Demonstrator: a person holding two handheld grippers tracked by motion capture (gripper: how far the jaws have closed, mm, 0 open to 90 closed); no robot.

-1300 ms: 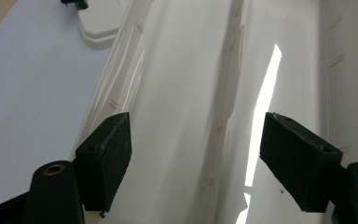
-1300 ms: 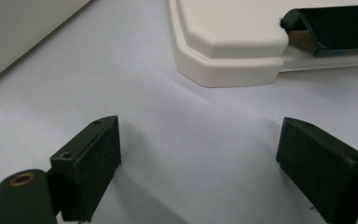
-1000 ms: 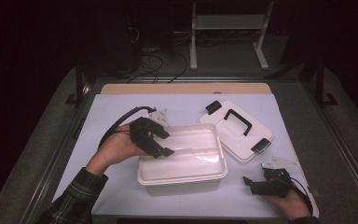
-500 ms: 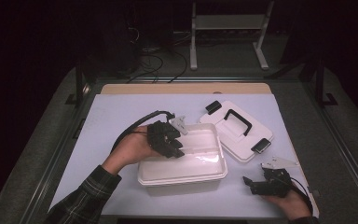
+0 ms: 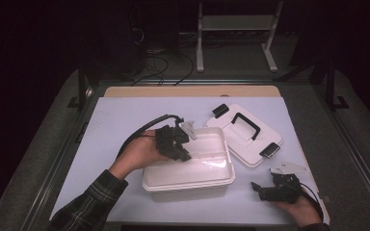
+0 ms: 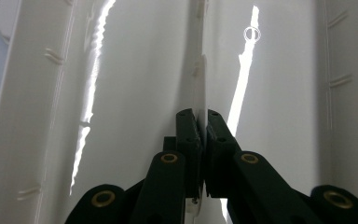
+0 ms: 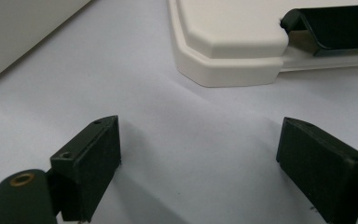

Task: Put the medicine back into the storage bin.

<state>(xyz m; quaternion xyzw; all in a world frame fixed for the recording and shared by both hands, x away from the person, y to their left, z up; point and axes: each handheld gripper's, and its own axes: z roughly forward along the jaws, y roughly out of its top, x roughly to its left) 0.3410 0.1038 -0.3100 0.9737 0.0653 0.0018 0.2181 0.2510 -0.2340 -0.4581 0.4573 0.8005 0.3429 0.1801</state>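
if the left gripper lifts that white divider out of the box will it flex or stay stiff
The divider looks thin, so it likely flexes slightly and weighs little. Left gripper pinches its edge, and the glossy plastic could slip. The box may shift.

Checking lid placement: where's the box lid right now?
High view: the lid lies flat on the table, right of and behind the open white box, touching or nearly touching its far right corner, handle up.

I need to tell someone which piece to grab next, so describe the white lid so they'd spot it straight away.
On the pale blue table mat, look to the far right of the open white box. The lid lies flat there, apart from the box. Unlike the hollow box, it bears a black carry handle on top and black latches at two ends.
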